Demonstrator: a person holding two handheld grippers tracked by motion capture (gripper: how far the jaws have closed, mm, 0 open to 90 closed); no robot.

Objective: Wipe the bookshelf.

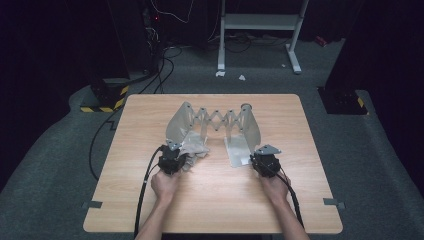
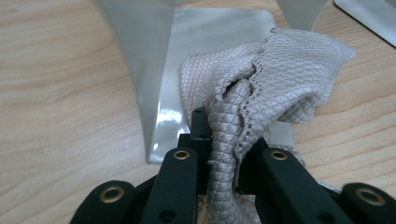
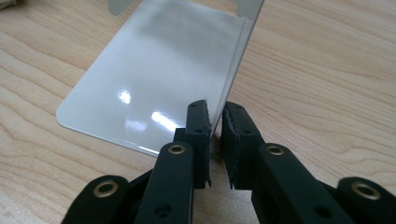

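The high view looks down on the whole tabletop (image 1: pixel 215 200); both gripper views sit close along their tongs, sharing the metal rack (image 1: pixel 215 122).

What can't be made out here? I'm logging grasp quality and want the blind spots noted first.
- Cloth: in the left gripper view its lower end drops behind the left gripper.
- Bookend: in the right gripper view the top edge crops its upright, and whether the right gripper actually pinches the plate edge is unclear.
- High view: both grippers' jaws are too small to read.
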